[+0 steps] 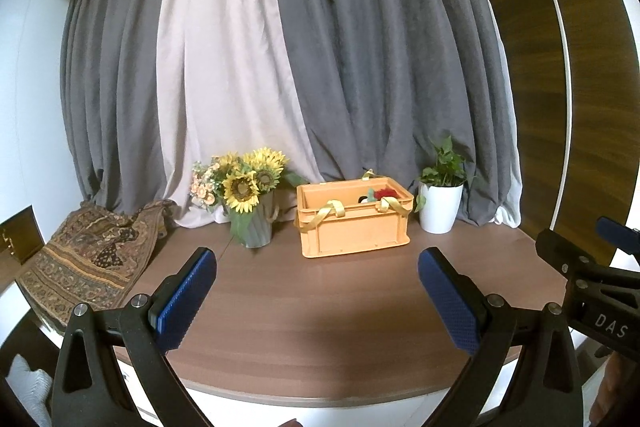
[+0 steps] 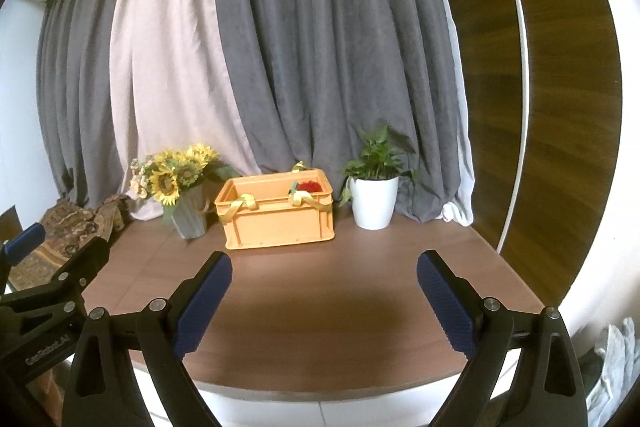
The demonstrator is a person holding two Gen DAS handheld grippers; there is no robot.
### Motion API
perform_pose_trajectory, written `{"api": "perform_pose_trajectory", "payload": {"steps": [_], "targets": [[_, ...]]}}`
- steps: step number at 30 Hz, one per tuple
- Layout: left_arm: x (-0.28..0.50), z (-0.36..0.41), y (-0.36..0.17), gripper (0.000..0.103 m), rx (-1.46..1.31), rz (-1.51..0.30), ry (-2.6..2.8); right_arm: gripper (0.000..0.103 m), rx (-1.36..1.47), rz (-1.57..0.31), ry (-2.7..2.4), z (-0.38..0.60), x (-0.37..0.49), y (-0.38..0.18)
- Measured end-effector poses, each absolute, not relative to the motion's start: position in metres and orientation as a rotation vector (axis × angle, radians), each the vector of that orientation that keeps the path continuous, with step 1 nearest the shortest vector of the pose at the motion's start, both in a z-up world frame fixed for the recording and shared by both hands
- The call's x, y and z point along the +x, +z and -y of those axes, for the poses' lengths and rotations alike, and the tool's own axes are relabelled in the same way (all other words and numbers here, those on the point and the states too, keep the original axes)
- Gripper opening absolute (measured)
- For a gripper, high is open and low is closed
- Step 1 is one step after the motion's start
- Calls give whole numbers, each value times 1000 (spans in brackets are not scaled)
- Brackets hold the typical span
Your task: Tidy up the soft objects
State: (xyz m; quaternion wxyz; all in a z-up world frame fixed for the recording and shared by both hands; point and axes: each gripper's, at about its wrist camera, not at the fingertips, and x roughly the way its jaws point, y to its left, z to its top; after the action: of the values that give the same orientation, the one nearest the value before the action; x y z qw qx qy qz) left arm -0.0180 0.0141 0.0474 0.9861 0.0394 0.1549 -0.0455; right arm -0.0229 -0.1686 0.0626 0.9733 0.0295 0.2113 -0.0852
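Observation:
An orange plastic crate (image 1: 354,223) with yellow ribbon handles stands at the back of the brown table; it also shows in the right wrist view (image 2: 276,215). A red and green soft toy (image 1: 384,194) lies inside it, mostly hidden by the wall, and shows in the right wrist view too (image 2: 307,187). My left gripper (image 1: 318,297) is open and empty above the table's front edge. My right gripper (image 2: 324,301) is open and empty, level with the left one. Each gripper shows at the edge of the other's view.
A vase of sunflowers (image 1: 250,199) stands left of the crate. A white pot with a green plant (image 1: 440,203) stands right of it. A patterned cloth (image 1: 88,267) lies at the table's left end. Grey and white curtains hang behind. A wooden panel is at right.

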Motion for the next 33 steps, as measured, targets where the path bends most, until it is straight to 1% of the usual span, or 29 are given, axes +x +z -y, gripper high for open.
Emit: {"api": "perform_pose_trajectory", "payload": {"steps": [11, 33], "targets": [[-36, -11, 52, 103, 80, -288, -88, 95, 54, -409, -171, 171, -39, 66], [-38, -9, 55, 103, 80, -283, -90, 95, 49, -401, -172, 177, -41, 71]]}}
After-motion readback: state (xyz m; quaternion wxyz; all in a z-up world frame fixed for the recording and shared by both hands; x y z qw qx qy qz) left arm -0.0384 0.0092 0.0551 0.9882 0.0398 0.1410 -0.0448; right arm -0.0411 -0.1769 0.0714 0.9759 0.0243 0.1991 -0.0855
